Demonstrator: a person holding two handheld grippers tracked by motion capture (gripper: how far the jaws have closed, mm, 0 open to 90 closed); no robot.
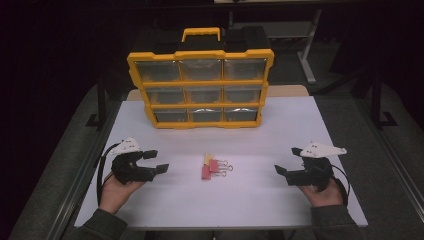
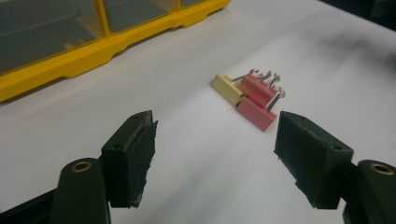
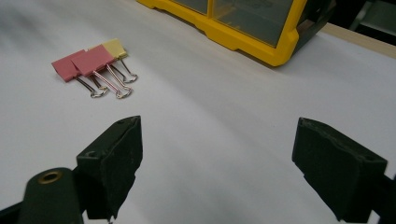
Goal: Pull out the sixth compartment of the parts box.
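Two hands hold grippers low on the white table (image 1: 250,200).

Left gripper (image 1: 159,161) at 8 o'clock and right gripper (image 1: 286,165) at 4 o'clock both have jaws apart, holding nothing. Three clips (image 1: 212,166) lie in the middle between them. Yellow drawer box (image 1: 200,87) stands at 12 o'clock; what is inside its drawers is too dim to tell.

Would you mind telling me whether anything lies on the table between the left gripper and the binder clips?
Nothing visible does. The left gripper has its jaws apart and empty, and bare white table lies between it and the binder clips. The yellow organizer stands farther back, off that line. The right gripper is on the clips' other side.
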